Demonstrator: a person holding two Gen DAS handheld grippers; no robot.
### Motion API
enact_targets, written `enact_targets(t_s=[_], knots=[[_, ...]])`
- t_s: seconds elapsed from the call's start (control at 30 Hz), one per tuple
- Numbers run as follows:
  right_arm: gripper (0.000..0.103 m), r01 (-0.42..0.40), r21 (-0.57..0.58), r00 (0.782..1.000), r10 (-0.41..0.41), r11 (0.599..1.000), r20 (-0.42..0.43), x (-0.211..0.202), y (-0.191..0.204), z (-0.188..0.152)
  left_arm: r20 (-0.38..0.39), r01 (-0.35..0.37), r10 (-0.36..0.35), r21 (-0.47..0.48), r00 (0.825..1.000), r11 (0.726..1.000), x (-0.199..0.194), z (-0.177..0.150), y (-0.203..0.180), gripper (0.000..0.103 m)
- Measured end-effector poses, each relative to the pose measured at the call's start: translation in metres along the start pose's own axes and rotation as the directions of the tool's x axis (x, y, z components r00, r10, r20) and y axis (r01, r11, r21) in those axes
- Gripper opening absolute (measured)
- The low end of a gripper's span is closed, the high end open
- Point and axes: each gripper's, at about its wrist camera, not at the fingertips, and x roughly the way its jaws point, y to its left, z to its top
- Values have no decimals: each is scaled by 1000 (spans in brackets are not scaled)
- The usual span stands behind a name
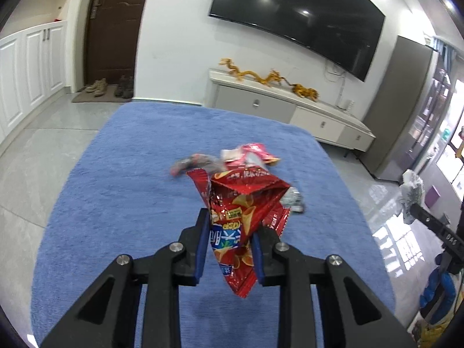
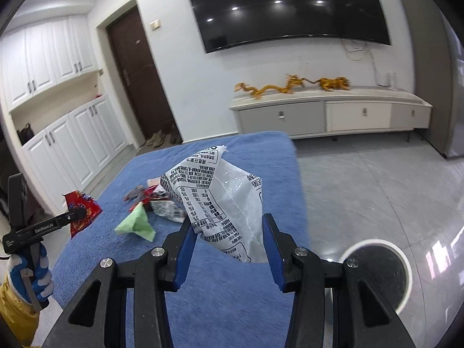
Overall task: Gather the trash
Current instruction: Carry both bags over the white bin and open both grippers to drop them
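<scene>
My left gripper [image 1: 232, 223] is shut on a crumpled red chip bag [image 1: 246, 200] and holds it above the blue cloth-covered table [image 1: 130, 188]. My right gripper [image 2: 227, 219] is shut on a white plastic bag [image 2: 220, 197] with black print, lifted over the table's right side. A pile of wrappers [image 2: 153, 197] and a green paper scrap [image 2: 136, 224] lie on the cloth. In the left wrist view, pink and grey wrappers [image 1: 249, 152] lie behind the chip bag. A white round bin [image 2: 374, 242] with a dark inside stands on the floor at lower right.
A low white TV cabinet [image 2: 327, 113] with gold dragon figures stands against the far wall under a large TV. White cupboards [image 2: 66, 150] and a brown door are to the left. Grey tiled floor surrounds the table. A gloved hand [image 2: 37, 275] holds the left gripper.
</scene>
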Motion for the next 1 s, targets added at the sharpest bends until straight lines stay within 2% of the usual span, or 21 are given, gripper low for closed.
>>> enact_targets(t_s=[0.23, 0.5, 0.63, 0.8, 0.9, 1.0], knots=[[42, 67, 109, 997, -71, 992, 33, -27, -50, -17, -38, 105, -102, 103, 994, 989, 13, 11, -67, 25], [43, 141, 243, 988, -154, 960, 34, -42, -123, -39, -138, 241, -213, 235, 967, 942, 57, 19, -179, 25], [43, 181, 313, 981, -193, 932, 8, -41, -165, -52, -201, 297, -244, 311, 949, 903, 88, 11, -244, 25], [43, 223, 392, 974, -222, 893, -50, -31, -215, -70, -300, 371, -270, 366, 915, 853, 132, -4, -322, 25], [44, 242, 419, 970, -229, 875, -82, -21, -239, -79, -354, 399, -268, 379, 896, 835, 161, -15, -361, 27], [45, 264, 446, 965, -239, 855, -111, -11, -262, -86, -399, 417, -262, 373, 879, 829, 187, -26, -389, 27]])
